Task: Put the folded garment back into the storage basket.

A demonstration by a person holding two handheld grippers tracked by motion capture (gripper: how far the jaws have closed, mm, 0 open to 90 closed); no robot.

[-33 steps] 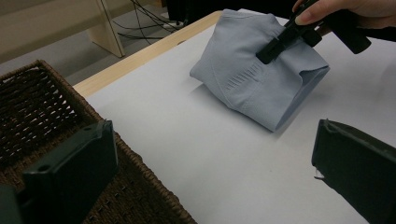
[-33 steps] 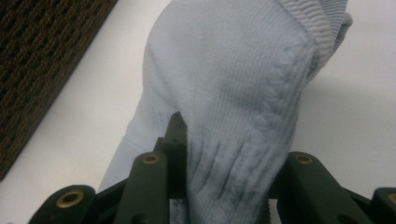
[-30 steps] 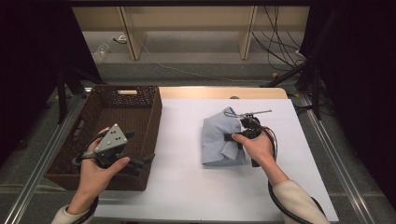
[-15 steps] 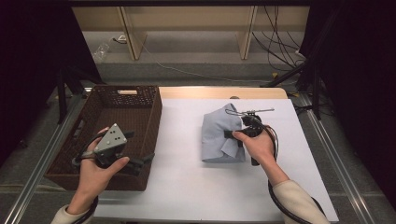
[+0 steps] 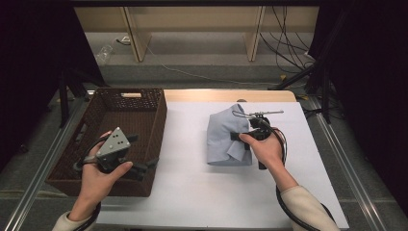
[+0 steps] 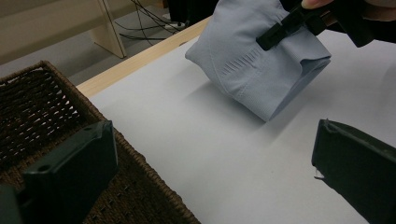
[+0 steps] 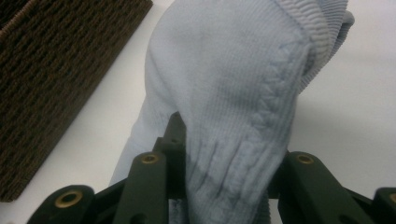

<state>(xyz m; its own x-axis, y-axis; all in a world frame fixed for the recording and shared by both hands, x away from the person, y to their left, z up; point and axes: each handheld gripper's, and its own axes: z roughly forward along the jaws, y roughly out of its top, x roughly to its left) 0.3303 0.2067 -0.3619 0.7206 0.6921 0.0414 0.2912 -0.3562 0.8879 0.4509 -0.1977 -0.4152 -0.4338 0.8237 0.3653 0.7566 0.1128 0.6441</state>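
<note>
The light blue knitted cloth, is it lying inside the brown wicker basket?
No, the light blue knitted cloth is over the white table surface, pinched in the right gripper, beside the brown wicker basket.

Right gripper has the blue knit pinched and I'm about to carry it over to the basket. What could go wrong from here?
1. The right gripper pinches only a bunched fold of the light blue knit garment; most of it hangs loose, so it may slip out or unfold in transit.
2. The trailing fabric could catch on the wicker basket near wall.
3. The left gripper, jaws open, sits at the basket's edge, likely in the path.
</note>
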